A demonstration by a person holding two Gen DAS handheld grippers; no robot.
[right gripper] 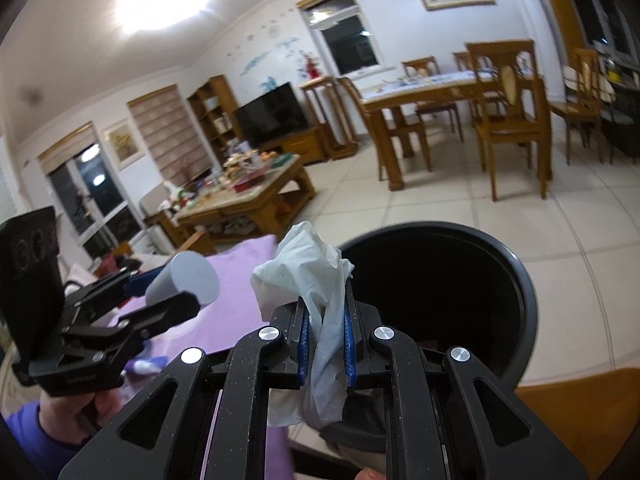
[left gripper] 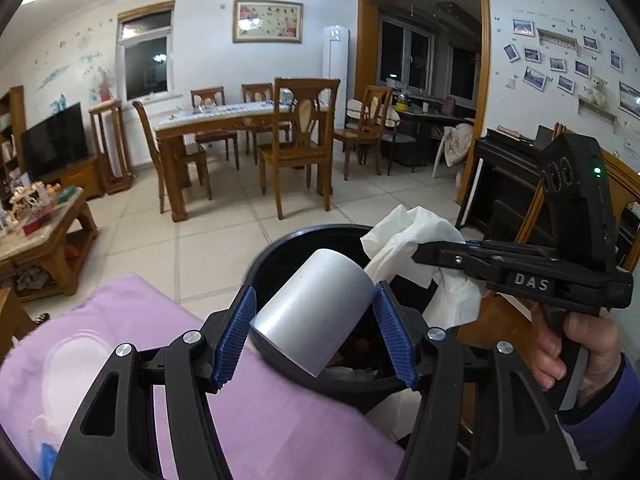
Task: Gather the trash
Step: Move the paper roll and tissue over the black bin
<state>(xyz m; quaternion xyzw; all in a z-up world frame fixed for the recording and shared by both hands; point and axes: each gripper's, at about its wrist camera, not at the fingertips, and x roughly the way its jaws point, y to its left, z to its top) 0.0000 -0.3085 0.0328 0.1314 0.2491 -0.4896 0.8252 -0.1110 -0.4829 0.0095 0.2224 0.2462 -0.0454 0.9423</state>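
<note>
My left gripper is shut on a grey paper cup, held tilted over the near rim of a black round trash bin. The same cup shows at the left of the right wrist view, over the purple cloth. My right gripper is shut on a crumpled white tissue, just short of the bin rim. From the left wrist view, the tissue hangs over the bin's right side in the right gripper.
A purple cloth covers the surface beside the bin, with a clear plastic item on it. A cluttered wooden coffee table stands left. A dining table with chairs is across the tiled floor. A dark piano is at right.
</note>
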